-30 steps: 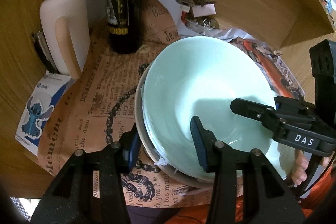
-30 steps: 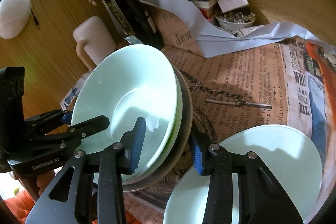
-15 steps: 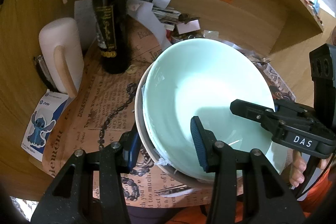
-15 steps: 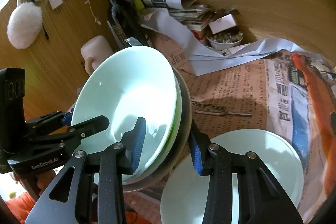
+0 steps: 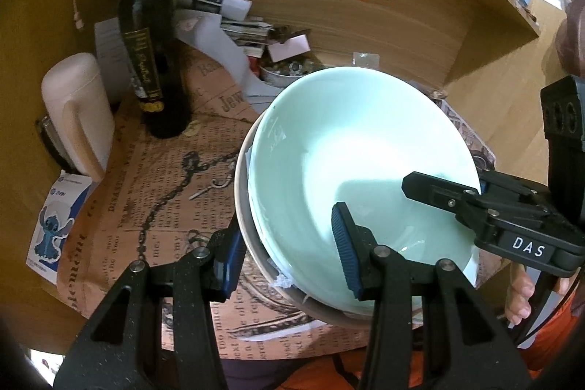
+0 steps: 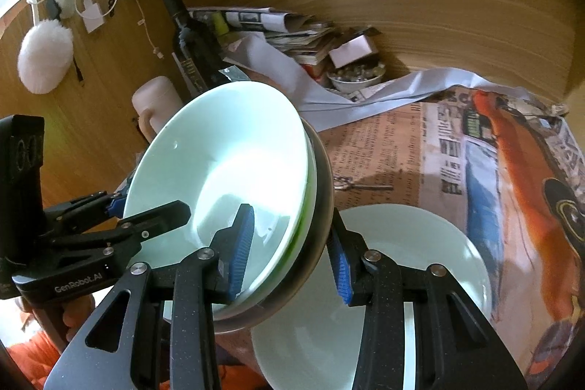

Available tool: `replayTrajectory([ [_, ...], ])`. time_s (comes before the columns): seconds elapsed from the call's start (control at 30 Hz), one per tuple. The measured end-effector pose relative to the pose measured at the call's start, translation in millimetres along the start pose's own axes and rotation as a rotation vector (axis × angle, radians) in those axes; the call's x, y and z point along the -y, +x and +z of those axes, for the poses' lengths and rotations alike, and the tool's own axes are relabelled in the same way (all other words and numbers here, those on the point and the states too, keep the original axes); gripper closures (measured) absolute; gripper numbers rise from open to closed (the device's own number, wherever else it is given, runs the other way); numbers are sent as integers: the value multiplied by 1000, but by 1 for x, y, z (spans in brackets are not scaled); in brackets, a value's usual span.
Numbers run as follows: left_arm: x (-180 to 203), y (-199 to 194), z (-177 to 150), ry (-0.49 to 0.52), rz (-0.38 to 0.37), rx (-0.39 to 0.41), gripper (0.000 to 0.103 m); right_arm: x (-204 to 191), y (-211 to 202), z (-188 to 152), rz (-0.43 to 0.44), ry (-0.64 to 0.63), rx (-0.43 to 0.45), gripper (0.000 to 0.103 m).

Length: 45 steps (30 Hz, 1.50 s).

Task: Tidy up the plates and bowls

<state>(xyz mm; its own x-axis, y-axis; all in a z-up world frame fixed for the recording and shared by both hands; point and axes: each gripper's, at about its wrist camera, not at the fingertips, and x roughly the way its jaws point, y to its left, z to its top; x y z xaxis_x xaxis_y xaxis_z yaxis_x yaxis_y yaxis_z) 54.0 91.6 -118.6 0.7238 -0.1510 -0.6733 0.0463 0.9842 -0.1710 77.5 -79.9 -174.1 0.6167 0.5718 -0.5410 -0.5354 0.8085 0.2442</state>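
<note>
Two grippers hold one stack of bowls from opposite sides: the left gripper (image 5: 289, 258) and the right gripper (image 6: 292, 251) each have one blue pad inside the top bowl and the other outside the outermost one, clamped on the stack's rim. The stack of bowls (image 6: 234, 170) is tilted and lifted above the newspaper (image 5: 146, 192); at least three nested rims show, a pale green top bowl, a brighter green edge under it and a grey outer bowl, though the exact count is hard to tell. One pale green plate (image 6: 420, 254) lies on the newspaper just below and to the right of the stack, partly hidden by the right gripper. Left of the stack stand one dark wine bottle (image 5: 153, 61) and one cream jug (image 5: 78, 108). Behind the stack sit a pile of papers and a small dish (image 6: 356, 75) with unclear contents.
</note>
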Motion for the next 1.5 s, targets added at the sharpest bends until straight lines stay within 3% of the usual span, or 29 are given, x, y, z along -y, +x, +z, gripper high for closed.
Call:
replayTrajectory([
  [0.73, 60, 15, -2, 92, -89, -28, 58, 42, -42, -33, -85, 95, 22, 67],
  [1.5, 88, 58, -7, 113, -120, -128, 58, 83, -32, -50, -101, 174, -45, 67],
])
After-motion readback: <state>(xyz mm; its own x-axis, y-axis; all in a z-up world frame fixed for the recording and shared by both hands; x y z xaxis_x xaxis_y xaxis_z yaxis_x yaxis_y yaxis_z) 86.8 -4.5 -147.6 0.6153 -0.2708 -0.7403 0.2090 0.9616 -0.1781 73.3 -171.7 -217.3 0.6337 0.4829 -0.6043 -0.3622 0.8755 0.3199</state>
